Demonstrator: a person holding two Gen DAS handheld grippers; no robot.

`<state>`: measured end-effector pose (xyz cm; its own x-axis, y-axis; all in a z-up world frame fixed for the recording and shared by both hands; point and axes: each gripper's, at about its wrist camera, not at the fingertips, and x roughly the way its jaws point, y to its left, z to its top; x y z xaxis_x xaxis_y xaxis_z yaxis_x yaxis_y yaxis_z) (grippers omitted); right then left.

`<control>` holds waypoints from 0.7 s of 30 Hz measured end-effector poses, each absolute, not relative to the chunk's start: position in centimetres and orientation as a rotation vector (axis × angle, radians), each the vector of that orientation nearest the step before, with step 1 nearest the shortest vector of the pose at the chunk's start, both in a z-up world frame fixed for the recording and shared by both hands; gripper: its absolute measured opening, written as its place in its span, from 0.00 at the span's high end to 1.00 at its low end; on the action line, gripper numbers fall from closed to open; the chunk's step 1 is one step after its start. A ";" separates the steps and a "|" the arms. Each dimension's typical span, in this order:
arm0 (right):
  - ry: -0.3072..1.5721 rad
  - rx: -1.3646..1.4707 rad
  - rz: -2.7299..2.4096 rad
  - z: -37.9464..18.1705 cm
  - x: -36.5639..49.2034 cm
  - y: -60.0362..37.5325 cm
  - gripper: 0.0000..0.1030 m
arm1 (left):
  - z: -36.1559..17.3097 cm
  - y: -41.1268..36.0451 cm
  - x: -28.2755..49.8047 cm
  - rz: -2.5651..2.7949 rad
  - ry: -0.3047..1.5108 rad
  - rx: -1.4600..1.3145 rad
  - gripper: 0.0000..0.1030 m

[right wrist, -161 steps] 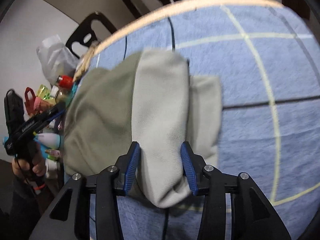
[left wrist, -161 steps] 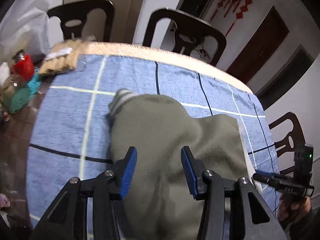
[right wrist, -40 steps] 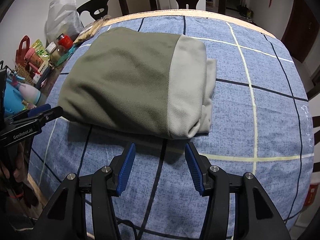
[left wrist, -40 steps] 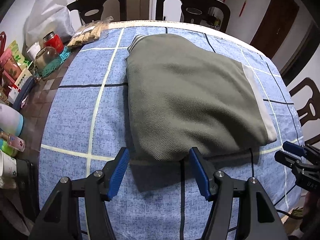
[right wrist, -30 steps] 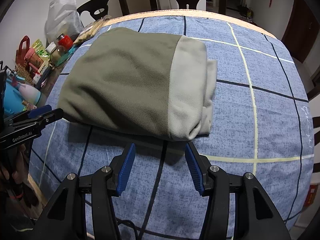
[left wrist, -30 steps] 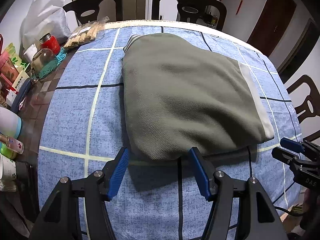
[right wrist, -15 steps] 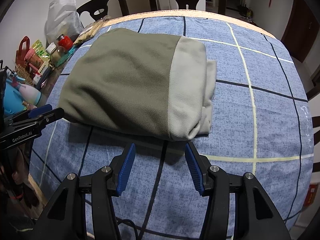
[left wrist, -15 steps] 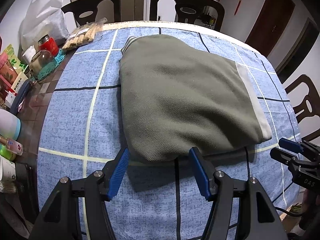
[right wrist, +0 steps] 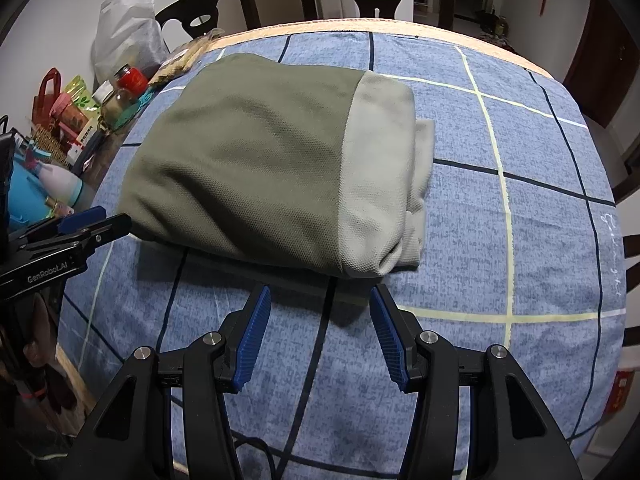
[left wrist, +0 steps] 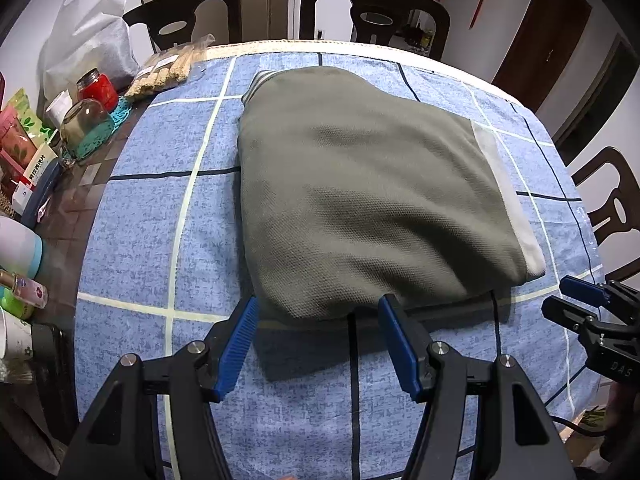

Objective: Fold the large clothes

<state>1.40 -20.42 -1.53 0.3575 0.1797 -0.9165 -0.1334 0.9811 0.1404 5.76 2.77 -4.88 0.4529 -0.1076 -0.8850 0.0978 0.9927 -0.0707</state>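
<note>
1. Garment (left wrist: 360,200): olive-green with a pale grey panel, lying as a compact folded bundle on the blue checked cloth (left wrist: 160,216) that covers the counter. Its far corner reaches toward the counter's back rim.
2. My left gripper (left wrist: 318,340): fingers spread wide, nothing between them, tips just short of the garment's near edge.
3. My right gripper (right wrist: 318,334): fingers equally wide and empty, just short of the garment's near edge at the grey end.
4. Judgement: folding looks essentially complete; layers stacked, edges mostly aligned.
5. Possibly left: a grey flap (right wrist: 424,168) pokes out past the garment's right side; tucking or smoothing it would tidy the result.
6. Jars and packets (left wrist: 86,120) stand well left of the garment, uninvolved.
</note>
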 end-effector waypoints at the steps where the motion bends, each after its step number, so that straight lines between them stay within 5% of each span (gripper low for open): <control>1: 1.189 0.043 0.203 -1.5 1.4 -20.4 0.49 | -4.9 2.8 5.7 -0.126 1.092 -0.012 0.38; 21: 1.196 0.031 0.209 -1.6 1.5 -20.0 0.49 | -4.8 2.9 5.8 -0.120 1.080 -0.023 0.38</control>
<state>1.53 -19.96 -1.63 0.3489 0.1781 -0.9201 -0.1450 0.9802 0.1347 5.82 2.85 -4.83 0.4657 -0.1091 -0.8782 0.0865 0.9932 -0.0776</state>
